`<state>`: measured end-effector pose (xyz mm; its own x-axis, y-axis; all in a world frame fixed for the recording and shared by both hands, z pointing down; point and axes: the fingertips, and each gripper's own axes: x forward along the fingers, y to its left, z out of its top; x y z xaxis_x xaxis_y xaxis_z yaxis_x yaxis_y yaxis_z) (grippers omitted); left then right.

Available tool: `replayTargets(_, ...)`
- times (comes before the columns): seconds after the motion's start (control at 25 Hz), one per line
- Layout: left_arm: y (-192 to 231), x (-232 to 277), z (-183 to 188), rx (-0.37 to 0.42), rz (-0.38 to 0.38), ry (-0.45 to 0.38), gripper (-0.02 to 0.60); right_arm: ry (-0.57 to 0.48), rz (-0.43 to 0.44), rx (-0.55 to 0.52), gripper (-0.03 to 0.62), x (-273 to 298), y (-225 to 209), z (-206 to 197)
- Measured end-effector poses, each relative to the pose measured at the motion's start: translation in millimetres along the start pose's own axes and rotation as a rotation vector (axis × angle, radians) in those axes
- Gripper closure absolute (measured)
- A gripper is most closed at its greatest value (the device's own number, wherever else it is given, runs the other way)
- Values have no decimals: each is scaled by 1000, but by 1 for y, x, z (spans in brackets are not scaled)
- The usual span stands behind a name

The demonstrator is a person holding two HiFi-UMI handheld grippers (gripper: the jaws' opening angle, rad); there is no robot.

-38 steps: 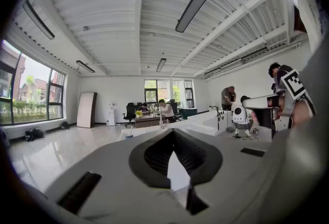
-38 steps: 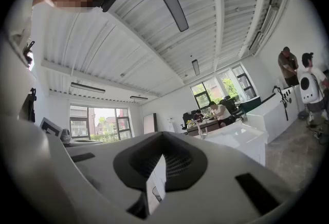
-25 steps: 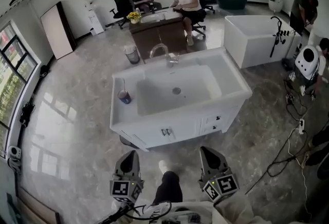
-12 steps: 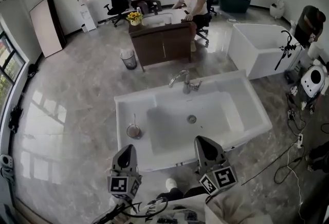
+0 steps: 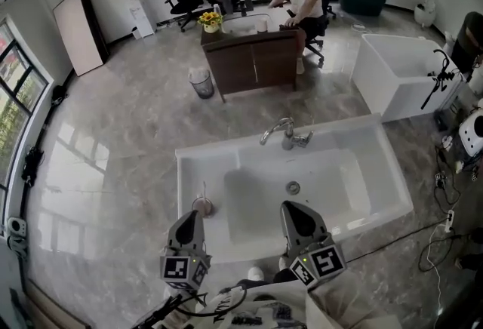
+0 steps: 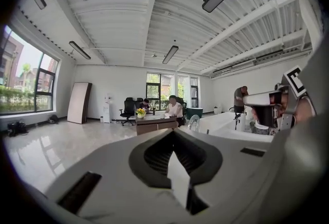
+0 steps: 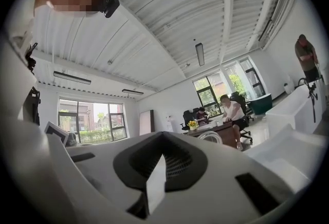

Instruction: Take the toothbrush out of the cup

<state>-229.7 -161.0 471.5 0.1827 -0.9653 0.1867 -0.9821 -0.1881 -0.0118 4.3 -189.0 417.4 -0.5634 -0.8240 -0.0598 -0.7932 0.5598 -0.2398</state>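
Two grippers are hovering at the near edge of the white washbasin (image 5: 192,165). The left gripper (image 5: 189,220) and the right gripper (image 5: 294,211) are both keeping their jaws pressed together, and nothing is sitting between them.

The cup (image 5: 201,206) is standing on the flat left part of the basin top, just beyond the tip of the left gripper. The toothbrush (image 5: 204,190) is standing inside it, and its thin handle is rising almost upright above the rim. Which end is up is too small to tell.

I am judging the toothbrush to be very light, stiff and narrow, with a smooth handle that is probably slipping easily between the pads. The best place for holding is looking like the part of the handle above the rim, with a straight upward pull. The cup is also seeming light, so a sideways pull is risking tipping it; the right gripper could be steadying it.
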Motion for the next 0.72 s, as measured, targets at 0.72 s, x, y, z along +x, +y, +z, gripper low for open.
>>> replayTargets(0.72,16,43,-90,-87,37,295,367,109,48,37,591,27,-31,-36)
